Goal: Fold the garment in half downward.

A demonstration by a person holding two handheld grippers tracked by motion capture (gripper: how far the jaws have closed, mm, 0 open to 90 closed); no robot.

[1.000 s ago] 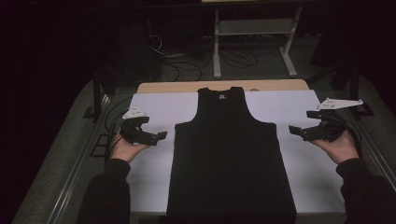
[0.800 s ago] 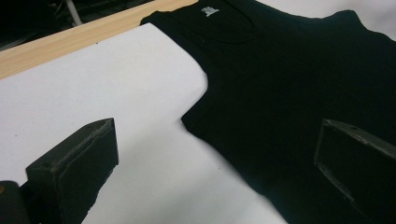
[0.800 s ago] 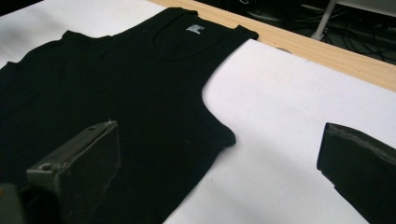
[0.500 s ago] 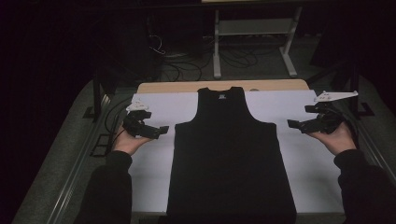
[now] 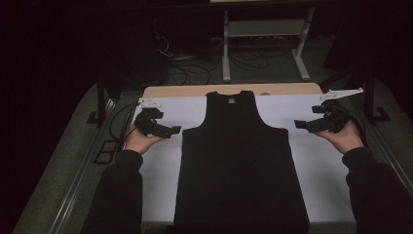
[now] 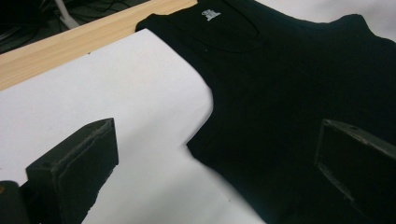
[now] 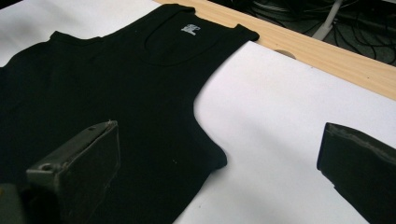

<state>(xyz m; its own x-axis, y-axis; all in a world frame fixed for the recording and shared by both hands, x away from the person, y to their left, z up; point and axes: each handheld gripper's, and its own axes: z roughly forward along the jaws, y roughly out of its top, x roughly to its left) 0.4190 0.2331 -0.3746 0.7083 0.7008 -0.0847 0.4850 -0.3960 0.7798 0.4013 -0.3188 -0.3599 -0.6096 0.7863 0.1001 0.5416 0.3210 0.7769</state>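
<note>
right gripper view: tank top (image 7: 116, 84) label (image 7: 188, 28) unreadable.

Tank top (image 5: 241, 165) lies mid-table (image 5: 321, 170) (collar farthest); a gripper flanks each side.

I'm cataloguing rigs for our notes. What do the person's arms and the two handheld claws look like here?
Both forearms wear dark long sleeves. The left claw and right claw are black, each with two blocky, flat-faced jaws and a pale three-cornered plate on top. A dark cable trails from the left one.
</note>
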